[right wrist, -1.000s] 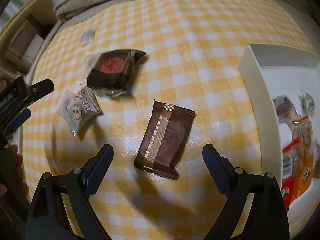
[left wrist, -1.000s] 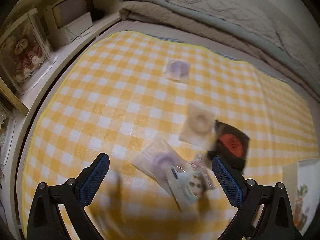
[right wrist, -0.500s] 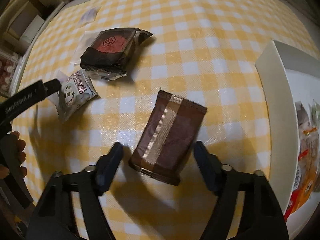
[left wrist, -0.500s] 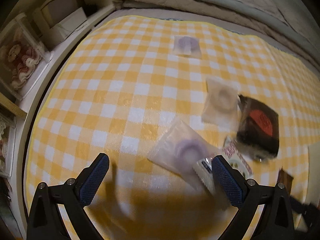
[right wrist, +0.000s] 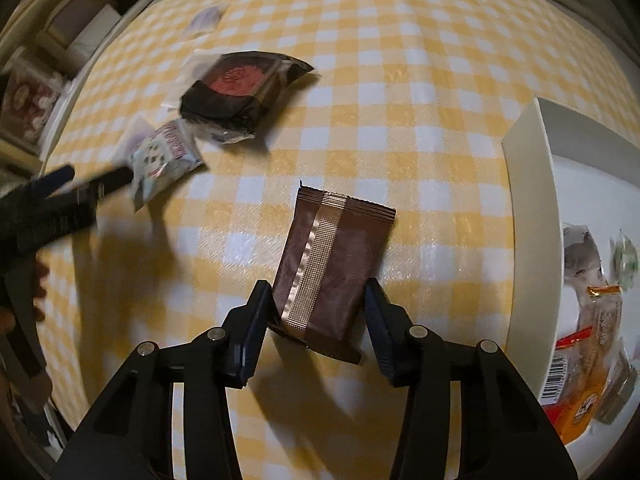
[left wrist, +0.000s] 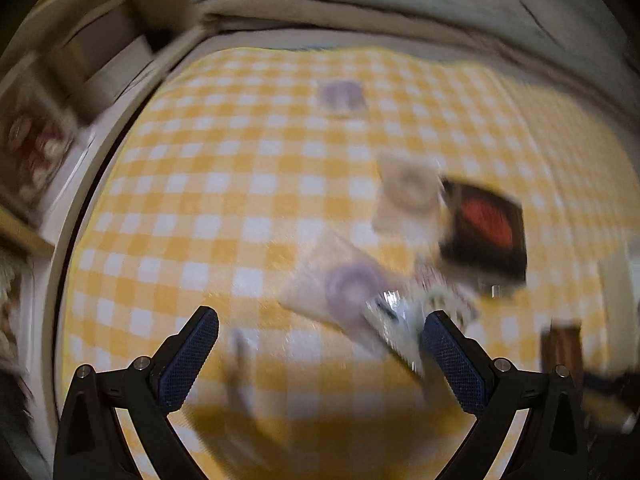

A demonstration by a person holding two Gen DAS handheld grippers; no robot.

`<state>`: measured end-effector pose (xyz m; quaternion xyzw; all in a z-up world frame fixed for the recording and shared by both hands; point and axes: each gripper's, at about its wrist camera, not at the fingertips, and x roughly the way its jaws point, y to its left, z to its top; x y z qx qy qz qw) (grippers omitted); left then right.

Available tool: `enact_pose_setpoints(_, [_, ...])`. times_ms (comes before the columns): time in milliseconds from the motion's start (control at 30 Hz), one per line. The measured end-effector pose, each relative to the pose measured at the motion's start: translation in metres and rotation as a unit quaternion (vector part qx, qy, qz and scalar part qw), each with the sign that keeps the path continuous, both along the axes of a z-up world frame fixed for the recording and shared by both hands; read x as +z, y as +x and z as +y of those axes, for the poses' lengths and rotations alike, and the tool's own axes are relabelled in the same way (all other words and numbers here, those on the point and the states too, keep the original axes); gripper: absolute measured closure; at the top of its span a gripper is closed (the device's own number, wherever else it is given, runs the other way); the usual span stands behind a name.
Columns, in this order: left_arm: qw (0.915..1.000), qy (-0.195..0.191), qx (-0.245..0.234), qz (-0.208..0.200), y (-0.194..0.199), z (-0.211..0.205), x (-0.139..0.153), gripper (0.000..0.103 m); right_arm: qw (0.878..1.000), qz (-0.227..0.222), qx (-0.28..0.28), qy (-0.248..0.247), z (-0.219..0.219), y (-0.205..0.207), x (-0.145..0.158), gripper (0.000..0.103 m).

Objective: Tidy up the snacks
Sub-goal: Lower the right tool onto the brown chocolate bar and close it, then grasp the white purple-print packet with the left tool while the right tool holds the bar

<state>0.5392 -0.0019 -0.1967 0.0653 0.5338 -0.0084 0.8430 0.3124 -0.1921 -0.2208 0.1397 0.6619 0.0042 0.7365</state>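
Observation:
In the right wrist view a brown snack packet with a gold strip lies on the yellow checked cloth. My right gripper has closed in around the packet's near end, its fingers at both edges. A black packet with a red circle and a small white printed packet lie further left. My left gripper is open and empty, above the cloth just short of a clear packet with a purple ring. The left wrist view is blurred.
A white box with several snacks inside stands at the right. A cream ring packet and a far purple packet lie on the cloth. Folded bedding is behind. Shelves run along the left edge.
My right gripper has moved forward and narrowed from wide open onto the brown packet. My left gripper has shifted over the cloth near the white printed packet and stays open.

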Motion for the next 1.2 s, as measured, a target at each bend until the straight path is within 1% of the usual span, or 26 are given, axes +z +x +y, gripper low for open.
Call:
enact_pose_setpoints(133, [0.9990,-0.024,0.038,0.000,0.005,0.008,-0.005,0.000,0.999,-0.020,0.028,0.009,0.004,-0.011,0.018,0.056])
enact_pose_setpoints(233, [0.9985,-0.029,0.046,0.011,0.011,0.007,-0.014,0.000,0.999,-0.024,0.031,0.029,0.003,-0.016,0.024,0.056])
enact_pose_setpoints(333, [0.9988,-0.011,0.046,0.010,0.019,0.003,-0.019,0.000,0.998,-0.027,0.034,0.039,0.004,-0.018,0.026,0.056])
enact_pose_setpoints(367, [0.9988,-0.002,0.049,0.006,0.022,0.002,-0.022,0.000,0.998,-0.029,0.035,0.040,0.005,-0.018,0.027,0.056])
enact_pose_setpoints(433, [0.9978,0.029,0.059,-0.002,0.024,0.001,-0.024,0.000,0.998,-0.031,0.036,0.043,0.004,-0.018,0.029,0.056])
enact_pose_setpoints(467, [0.9977,0.039,0.055,-0.004,0.024,-0.001,-0.026,0.000,0.998,-0.032,0.034,0.046,0.003,-0.019,0.031,0.056])
enact_pose_setpoints(533, [0.9986,0.036,0.039,0.009,0.021,-0.004,-0.029,0.000,0.998,-0.035,0.031,0.048,0.003,-0.015,0.032,0.056])
enact_pose_setpoints(600, [0.9989,0.040,0.013,0.022,0.015,-0.009,-0.032,0.000,0.998,-0.040,0.027,0.046,-0.002,-0.015,0.037,0.056])
enact_pose_setpoints(700, [0.9980,0.052,-0.021,0.030,0.005,-0.018,-0.030,0.000,0.998,-0.047,0.020,0.043,-0.007,-0.013,0.042,0.056])
enact_pose_setpoints(767, [0.9973,0.057,-0.032,0.033,0.001,-0.022,-0.029,0.000,0.998,-0.051,0.015,0.043,-0.010,-0.013,0.046,0.056])
enact_pose_setpoints(833, [0.9974,0.055,-0.031,0.035,-0.003,-0.024,-0.023,0.000,0.997,-0.056,0.009,0.043,-0.014,-0.013,0.050,0.056])
enact_pose_setpoints(867, [0.9978,0.049,-0.025,0.037,-0.004,-0.024,-0.020,0.002,0.997,-0.058,0.007,0.042,-0.015,-0.013,0.052,0.056])
enact_pose_setpoints(1000, [0.9985,-0.005,0.002,0.054,-0.011,-0.023,-0.005,0.010,0.997,-0.069,0.000,0.039,-0.020,-0.013,0.062,0.056])
enact_pose_setpoints(1067, [0.9981,-0.021,0.008,0.058,-0.014,-0.024,0.004,0.015,0.997,-0.075,-0.002,0.037,-0.022,-0.013,0.065,0.056])
enact_pose_setpoints(1133, [0.9967,-0.050,0.011,0.063,-0.018,-0.027,0.014,0.016,0.996,-0.081,-0.003,0.032,-0.026,-0.014,0.068,0.056])
enact_pose_setpoints(1167, [0.9948,-0.074,0.015,0.068,-0.021,-0.030,0.017,0.016,0.996,-0.084,-0.003,0.029,-0.027,-0.013,0.070,0.056])
enact_pose_setpoints(1200, [0.9929,-0.091,0.020,0.073,-0.022,-0.033,0.017,0.016,0.996,-0.087,-0.004,0.027,-0.030,-0.013,0.072,0.056])
